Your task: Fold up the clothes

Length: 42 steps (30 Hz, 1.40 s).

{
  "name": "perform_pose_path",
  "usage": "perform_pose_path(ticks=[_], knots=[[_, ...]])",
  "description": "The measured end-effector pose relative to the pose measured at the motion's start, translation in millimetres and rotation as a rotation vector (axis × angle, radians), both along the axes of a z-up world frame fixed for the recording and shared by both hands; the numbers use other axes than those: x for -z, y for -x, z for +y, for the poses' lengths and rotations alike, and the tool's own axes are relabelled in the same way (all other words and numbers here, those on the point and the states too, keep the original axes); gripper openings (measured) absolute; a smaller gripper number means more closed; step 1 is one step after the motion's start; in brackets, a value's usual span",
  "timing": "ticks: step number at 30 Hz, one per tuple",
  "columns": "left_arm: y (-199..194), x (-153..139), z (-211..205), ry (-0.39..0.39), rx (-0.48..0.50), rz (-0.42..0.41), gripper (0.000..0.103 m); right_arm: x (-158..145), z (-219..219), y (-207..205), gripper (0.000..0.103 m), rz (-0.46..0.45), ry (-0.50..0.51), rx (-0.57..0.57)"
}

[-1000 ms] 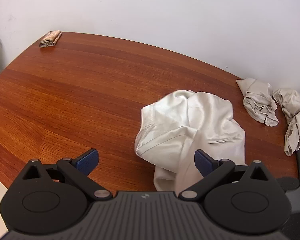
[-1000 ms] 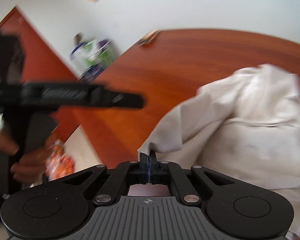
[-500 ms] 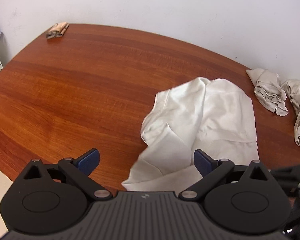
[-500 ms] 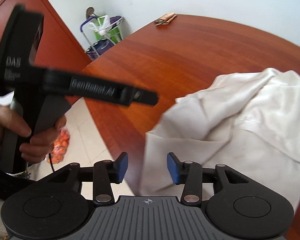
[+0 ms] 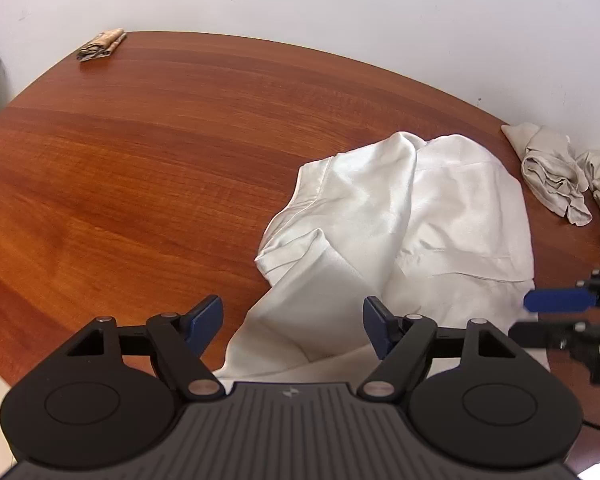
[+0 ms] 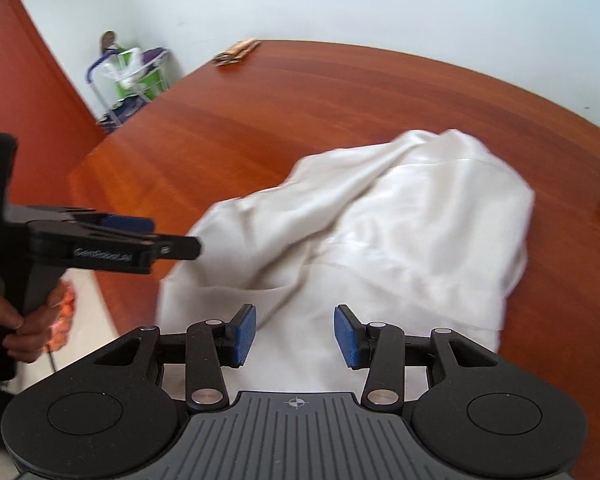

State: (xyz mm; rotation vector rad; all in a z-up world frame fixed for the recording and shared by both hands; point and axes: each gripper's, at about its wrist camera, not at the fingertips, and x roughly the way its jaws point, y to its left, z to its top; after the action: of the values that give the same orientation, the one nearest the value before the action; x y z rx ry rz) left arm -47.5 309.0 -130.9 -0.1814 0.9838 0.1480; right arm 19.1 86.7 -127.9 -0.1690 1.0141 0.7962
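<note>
The white shirt (image 5: 400,232) lies crumpled on the table (image 5: 140,160), long side running from 7 to 1 o'clock. A second ago the right hand-held gripper (image 6: 295,334) pinched its edge; now it is half open and empty. The left hand-held gripper (image 5: 293,324) is closing, nothing gripped.

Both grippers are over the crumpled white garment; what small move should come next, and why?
Probably lower the left gripper, whose jaws are closing, onto the near hem of the white garment and pinch it: the cloth lies bunched on the table, held by neither gripper, and the right gripper is open.

Black left gripper (image 5: 293,322) and right gripper (image 6: 295,334), blue ribbed pads, silver pivot screws, grey ridged bodies (white lettering on one side)
</note>
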Motion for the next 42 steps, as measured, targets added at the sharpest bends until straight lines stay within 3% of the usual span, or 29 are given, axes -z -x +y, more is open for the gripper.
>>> perform_pose_path(ticks=[6, 8, 11, 13, 15, 17, 18, 23, 25, 31, 35, 42], knots=[[-19.7, 19.9, -3.6, -0.011, 0.044, 0.033, 0.081, 18.6, -1.0, -28.5, 0.046, -0.061, 0.068, -0.02], [-22.9, 23.8, -3.9, 0.0, 0.05, 0.039, 0.076, 23.6, 2.4, -35.0, 0.047, -0.086, 0.09, -0.051], [-26.7, 28.8, -6.6, 0.014, 0.054, 0.061, 0.059, 30.3, 11.9, -41.7, 0.051, -0.12, 0.118, -0.104], [-27.4, 30.0, -9.8, 0.002, 0.045, 0.073, 0.036, 34.6, 19.4, -43.1, 0.052, -0.142, 0.137, -0.14], [-26.6, 29.5, -12.0, -0.013, 0.021, 0.077, 0.02, 39.8, 26.3, -43.6, 0.052, -0.156, 0.154, -0.179], [-24.6, 27.0, -11.2, -0.031, -0.017, 0.074, 0.013, 43.9, 31.8, -43.4, 0.051, -0.174, 0.162, -0.209], [-23.9, 25.0, -10.1, -0.046, -0.035, 0.071, 0.008, 45.6, 33.2, -43.6, 0.048, -0.177, 0.166, -0.216], [-24.1, 18.0, 0.4, -0.152, -0.105, 0.056, 0.003, 50.3, 32.0, -47.1, 0.009, -0.165, 0.172, -0.203], [-25.9, 15.7, 8.2, -0.181, -0.128, 0.052, 0.002, 47.5, 27.3, -49.0, 0.004, -0.167, 0.164, -0.175], [-33.8, 8.6, 41.3, -0.17, -0.135, 0.042, 0.002, 21.3, -4.8, -59.7, 0.003, -0.217, 0.162, 0.065], [-38.1, 2.3, 51.8, -0.109, -0.054, 0.04, 0.002, 0.6, -43.8, -67.1, 0.003, -0.235, 0.158, 0.298], [-42.3, 1.2, 44.6, -0.052, 0.114, 0.056, 0.003, -6.8, -125.9, -68.7, 0.003, -0.223, 0.258, 0.666]])
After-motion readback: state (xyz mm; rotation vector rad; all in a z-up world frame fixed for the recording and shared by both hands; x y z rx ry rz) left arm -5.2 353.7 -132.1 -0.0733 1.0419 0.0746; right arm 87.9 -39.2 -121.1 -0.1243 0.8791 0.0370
